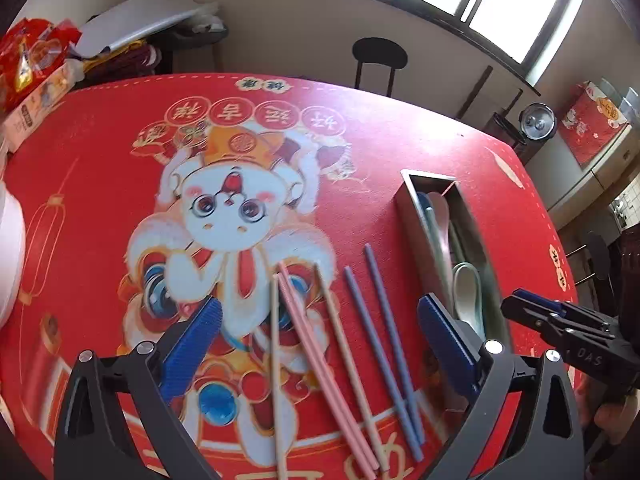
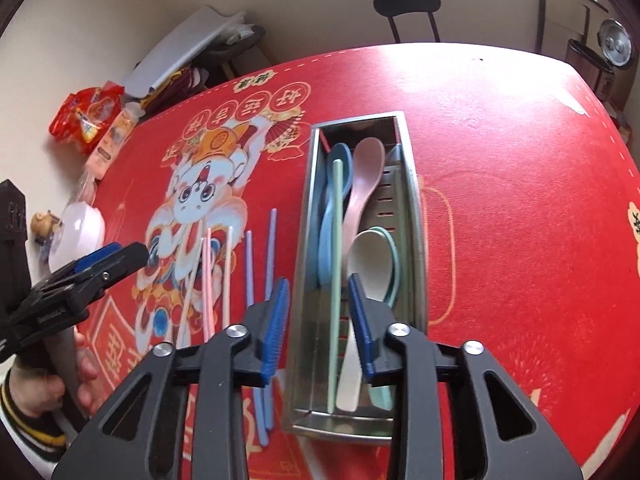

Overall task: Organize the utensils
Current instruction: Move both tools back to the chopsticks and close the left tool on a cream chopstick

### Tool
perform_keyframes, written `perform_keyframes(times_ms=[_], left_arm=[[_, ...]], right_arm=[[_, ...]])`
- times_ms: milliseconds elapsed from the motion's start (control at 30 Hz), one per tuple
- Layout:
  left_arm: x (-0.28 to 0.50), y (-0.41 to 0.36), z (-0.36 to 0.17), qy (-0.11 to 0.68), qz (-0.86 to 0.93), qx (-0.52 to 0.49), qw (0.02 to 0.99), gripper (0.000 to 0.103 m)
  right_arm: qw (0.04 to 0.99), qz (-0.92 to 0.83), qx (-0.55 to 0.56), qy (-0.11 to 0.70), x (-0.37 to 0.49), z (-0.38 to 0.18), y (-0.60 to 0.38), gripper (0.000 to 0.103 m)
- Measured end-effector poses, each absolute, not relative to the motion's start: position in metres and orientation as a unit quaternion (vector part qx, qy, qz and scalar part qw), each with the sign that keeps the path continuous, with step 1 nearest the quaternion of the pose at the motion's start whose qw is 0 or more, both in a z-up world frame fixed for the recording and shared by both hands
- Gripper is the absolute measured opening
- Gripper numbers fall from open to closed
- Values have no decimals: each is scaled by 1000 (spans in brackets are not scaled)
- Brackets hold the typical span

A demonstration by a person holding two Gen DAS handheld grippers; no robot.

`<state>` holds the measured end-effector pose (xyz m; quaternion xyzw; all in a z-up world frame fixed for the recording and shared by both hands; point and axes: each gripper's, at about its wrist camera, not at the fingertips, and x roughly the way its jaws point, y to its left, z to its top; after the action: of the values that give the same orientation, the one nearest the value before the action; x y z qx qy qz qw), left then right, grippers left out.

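A steel utensil tray lies on the red tablecloth and holds blue, pink, white and green spoons plus one green chopstick. Left of it lie loose chopsticks: two blue, two pink and two beige. My left gripper is open above the loose chopsticks. My right gripper is open and empty just above the tray's near end, with the green chopstick between its fingers. Each gripper shows at the edge of the other's view.
A white bowl and snack packets sit at the table's left edge. A black chair stands behind the far edge. A pot sits on a stand at the back right.
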<state>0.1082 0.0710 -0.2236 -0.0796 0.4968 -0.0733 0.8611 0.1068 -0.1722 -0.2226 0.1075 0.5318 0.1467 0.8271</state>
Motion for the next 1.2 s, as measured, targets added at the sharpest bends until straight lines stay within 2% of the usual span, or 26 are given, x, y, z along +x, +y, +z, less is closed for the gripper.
perform_keyframes(times_ms=[367,433,500,667,833,900,967,1200], left_arm=[[62,104,-274,534,-39,-76,841,95],[58,98,-279,540,-53,-67,837,84],[55,92,-284,548,-63,-54,832,65],[56,83,-294,556,-80,-41,827,43],[59,79,-302,556,-85,-26,827,31],[60,81,-302,556,-85,-23,827,15],[60,87,-303,556,-82,-29,827,7],[58,114,-303,560,-73,-43,824,7]], right_arm=[[808,195,78,550,97,-231,-125,33],[803,202,73,556,94,-235,-117,33],[797,206,70,563,92,-240,-110,33],[784,212,67,579,92,-252,-97,32],[776,219,60,589,94,-260,-84,32],[774,223,57,590,95,-262,-80,29],[771,227,51,593,95,-264,-74,20],[760,230,31,607,97,-276,-58,13]])
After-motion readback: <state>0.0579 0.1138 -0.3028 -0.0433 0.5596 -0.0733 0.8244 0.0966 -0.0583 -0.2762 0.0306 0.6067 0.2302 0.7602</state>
